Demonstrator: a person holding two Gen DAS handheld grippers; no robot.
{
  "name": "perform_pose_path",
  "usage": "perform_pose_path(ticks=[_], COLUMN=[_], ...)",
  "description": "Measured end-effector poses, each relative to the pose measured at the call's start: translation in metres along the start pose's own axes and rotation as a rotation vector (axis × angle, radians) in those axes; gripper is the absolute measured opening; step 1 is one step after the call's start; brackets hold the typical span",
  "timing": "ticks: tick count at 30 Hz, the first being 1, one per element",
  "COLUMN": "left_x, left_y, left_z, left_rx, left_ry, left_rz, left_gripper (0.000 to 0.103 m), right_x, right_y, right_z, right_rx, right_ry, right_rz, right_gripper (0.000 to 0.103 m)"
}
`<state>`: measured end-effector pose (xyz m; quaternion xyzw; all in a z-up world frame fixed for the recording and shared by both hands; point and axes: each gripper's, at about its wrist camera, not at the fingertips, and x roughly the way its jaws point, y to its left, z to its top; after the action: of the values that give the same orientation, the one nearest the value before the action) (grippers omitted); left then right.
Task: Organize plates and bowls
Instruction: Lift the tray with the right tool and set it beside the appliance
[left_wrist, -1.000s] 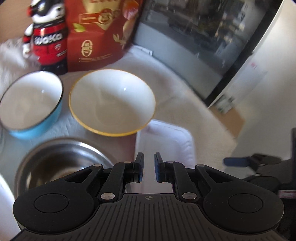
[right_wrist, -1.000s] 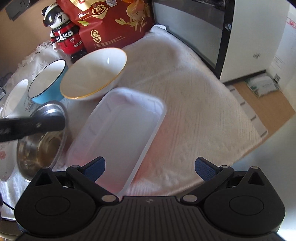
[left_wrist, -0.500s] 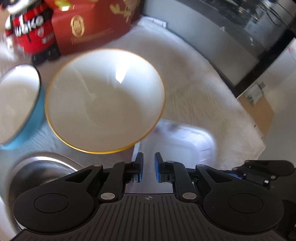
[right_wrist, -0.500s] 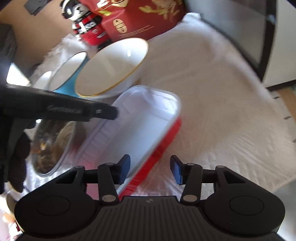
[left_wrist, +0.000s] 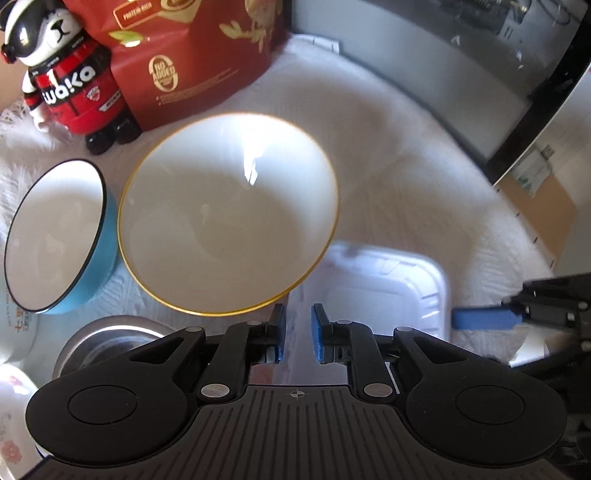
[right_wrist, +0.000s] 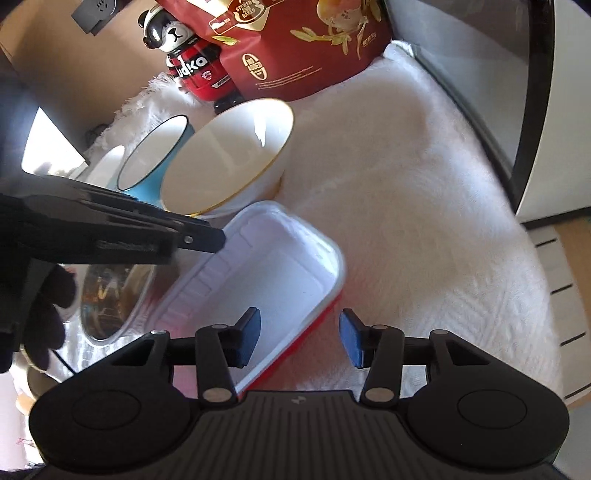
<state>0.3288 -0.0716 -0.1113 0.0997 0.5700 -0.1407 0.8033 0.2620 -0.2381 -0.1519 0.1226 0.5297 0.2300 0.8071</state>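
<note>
Bowls and one tray stand crowded on the white cloth (left_wrist: 399, 155) that covers the counter. Going left to right in the left wrist view: a white dish with red flower print (left_wrist: 11, 417) shows only in part at the edge; a white bowl with red markings (left_wrist: 14, 328) sits behind it, also cut off. Next comes one blue bowl (left_wrist: 55, 236) with a white inside and a dark rim, tilted toward the camera. Just beside it stands one large white bowl with a gold rim (left_wrist: 229, 214), glossy, with a bright glint inside. Below these two lies one steel bowl (left_wrist: 107, 339), half hidden behind the left hand-held gripper (left_wrist: 297, 328). To the right lies one white rectangular tray (left_wrist: 388, 288) with rounded corners; the right wrist view shows a red underside (right_wrist: 314, 325) along its long edge.

The left hand-held gripper has its blue pads close together with a narrow gap, over the tray's near-left edge; whether they pinch it I cannot tell. The right hand-held gripper (right_wrist: 299, 339) is spread wide, one pad over the tray's inside and the other outside its red edge, gripping nothing.

Behind the bowls stand one panda figure in a red jacket (left_wrist: 62, 74) and one red snack bag (left_wrist: 199, 55).
</note>
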Motion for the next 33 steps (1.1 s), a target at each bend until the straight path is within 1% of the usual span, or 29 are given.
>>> perform_pose_path(ticks=[2, 4, 5, 6, 8, 10, 12, 16, 19, 22, 25, 28, 31, 32, 33], left_x=[0.006, 0.012, 0.015, 0.017, 0.015, 0.013, 0.013, 0.017, 0.028, 0.037, 0.044, 0.035, 0.018, 0.010, 0.000], left_y=[0.002, 0.005, 0.006, 0.008, 0.014, 0.022, 0.019, -0.004, -0.014, -0.021, -0.021, -0.019, -0.009, -0.006, -0.002], left_z=[0.001, 0.001, 0.000, 0.000, 0.001, 0.003, 0.006, 0.014, 0.020, 0.023, 0.018, 0.011, -0.003, -0.008, -0.013], left_rx=[-0.006, -0.017, -0.030, -0.049, -0.108, -0.190, -0.245, -0.250, -0.294, -0.329, -0.355, -0.373, -0.377, -0.377, -0.376], left_ry=[0.022, 0.036, 0.042, 0.047, 0.041, 0.034, 0.021, -0.014, -0.017, -0.022, -0.024, -0.038, -0.074, -0.094, -0.118], left_rz=[0.009, -0.001, -0.007, -0.021, -0.066, -0.145, -0.211, -0.276, -0.338, -0.372, -0.392, -0.402, -0.407, -0.414, -0.422], left_gripper=[0.018, 0.019, 0.026, 0.029, 0.030, 0.029, 0.029, 0.029, 0.029, 0.029, 0.029, 0.029, 0.029, 0.029, 0.029], right_x=[0.006, 0.016, 0.020, 0.023, 0.022, 0.017, 0.007, -0.013, -0.020, -0.019, -0.017, -0.015, -0.017, -0.019, -0.018], right_y=[0.001, 0.004, 0.008, 0.013, 0.017, 0.013, 0.005, -0.017, -0.032, -0.050, -0.061, -0.061, -0.053, -0.050, -0.043], right_z=[-0.003, -0.007, -0.011, -0.014, -0.017, -0.015, -0.011, 0.002, 0.013, 0.025, 0.031, 0.033, 0.026, 0.022, 0.020], right_rx=[0.027, 0.047, 0.041, 0.028, 0.008, 0.006, 0.006, -0.011, -0.043, -0.039, -0.048, -0.065, -0.107, -0.118, -0.137], right_ry=[0.030, 0.069, 0.086, 0.094, 0.088, 0.067, 0.036, -0.032, -0.079, -0.084, -0.080, -0.088, -0.120, -0.133, -0.153], right_rz=[0.030, 0.059, 0.072, 0.081, 0.082, 0.070, 0.030, -0.058, -0.152, -0.215, -0.252, -0.284, -0.338, -0.358, -0.391], right_gripper=[0.047, 0.047, 0.047, 0.047, 0.045, 0.045, 0.045, 0.045, 0.045, 0.045, 0.047, 0.048, 0.056, 0.066, 0.070])
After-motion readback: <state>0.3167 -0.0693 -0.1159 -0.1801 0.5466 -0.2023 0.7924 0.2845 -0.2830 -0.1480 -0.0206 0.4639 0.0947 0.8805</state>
